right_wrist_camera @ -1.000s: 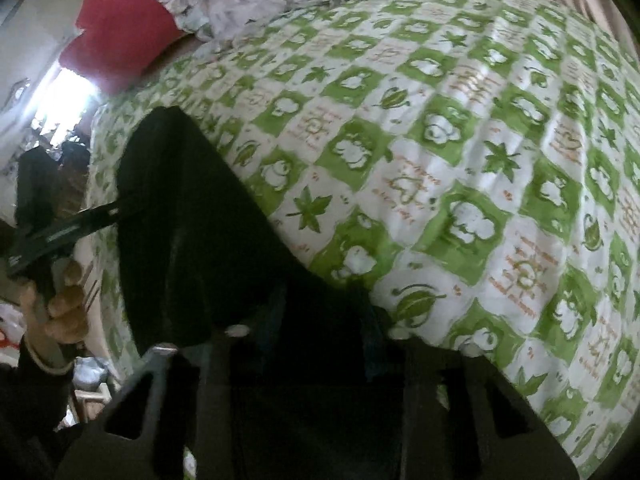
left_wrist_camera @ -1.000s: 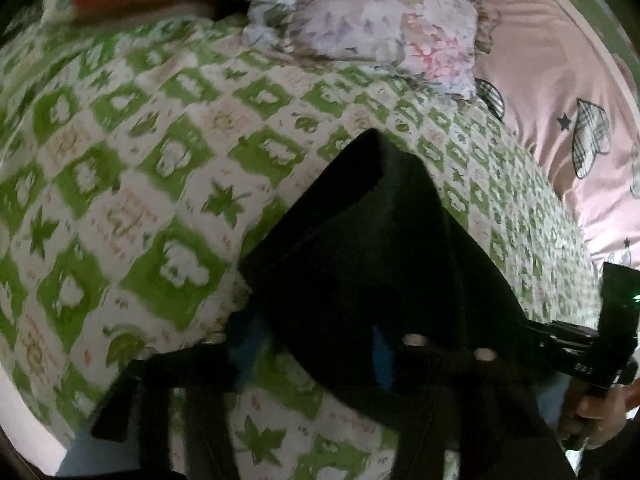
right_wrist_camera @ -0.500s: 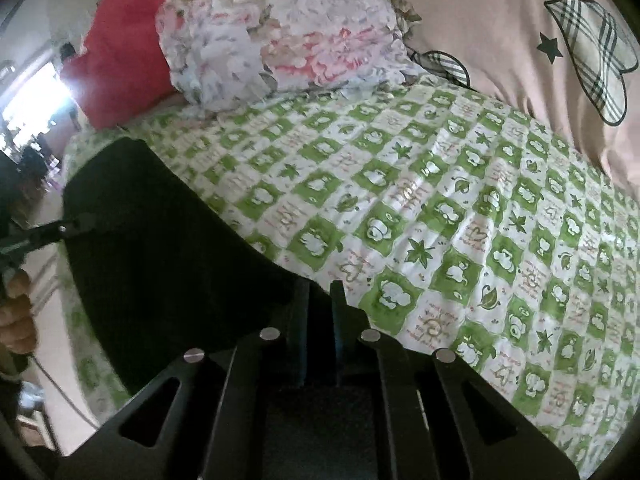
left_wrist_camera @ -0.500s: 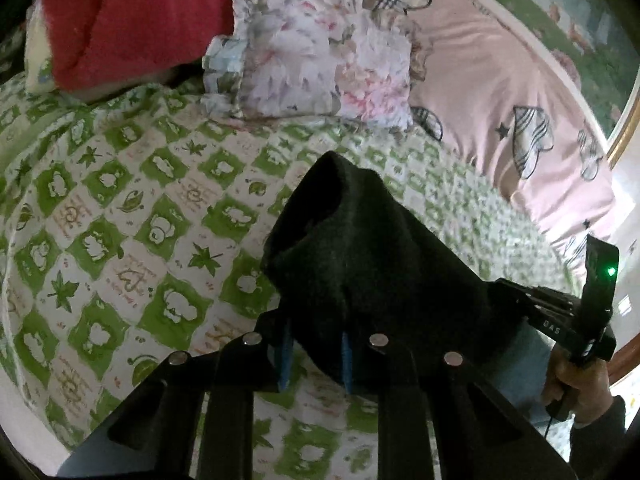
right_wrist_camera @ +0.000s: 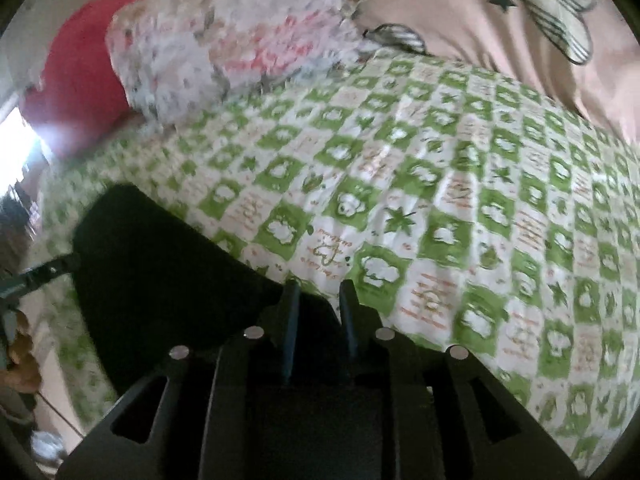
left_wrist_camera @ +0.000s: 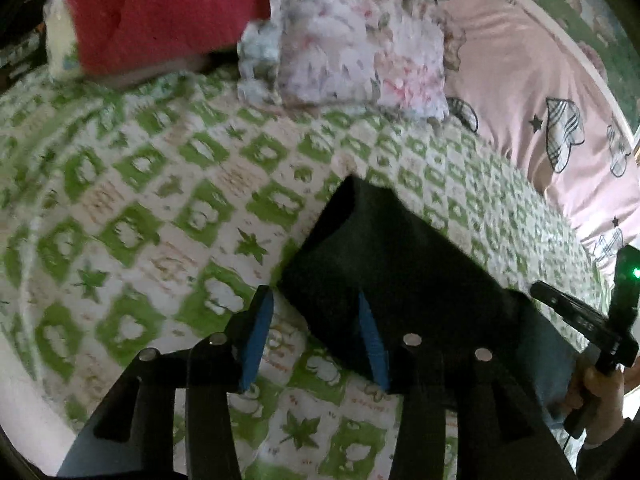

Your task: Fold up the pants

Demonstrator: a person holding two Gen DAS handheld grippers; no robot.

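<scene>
Left tongs (left_wrist_camera: pixel 316 328): spread, jaws just opened wider. Blue pads (left_wrist_camera: pixel 256 344) apart, with a corner of the black pants (left_wrist_camera: pixel 400 264) lying between them. Right-hand pad against the cloth's edge, left-hand pad clear of it over bare sheet; no pinch.

Right tongs (right_wrist_camera: pixel 318 312): jaws a narrow gap apart, just opened from a tighter set. Dark fingers (right_wrist_camera: pixel 290 316) at the pants' edge (right_wrist_camera: pixel 160 264); black on black, so whether cloth sits in the gap cannot be told. In the left wrist view, right tongs (left_wrist_camera: pixel 540 290) seen at the far right edge of the pants, held by a hand (left_wrist_camera: pixel 600 396), green light on the device above.

Pants: folded into a dark block, resting on the bed near its near edge, between the two tongs. Far corner raised into a peak in the left wrist view. Surface detail lost in shadow.

Bed: covered with a green-and-white checked sheet (right_wrist_camera: pixel 440 200) printed with leaves and small figures. Motion blur across most of both views.

Beyond the pants, at the far end of the bed: a floral ruffled pillow (left_wrist_camera: pixel 352 52), well apart from the pants. Red blanket (left_wrist_camera: pixel 160 12) beside it on the left. Pink quilt with plaid hearts and stars (left_wrist_camera: pixel 540 92) to the right, bordering the sheet.
</scene>
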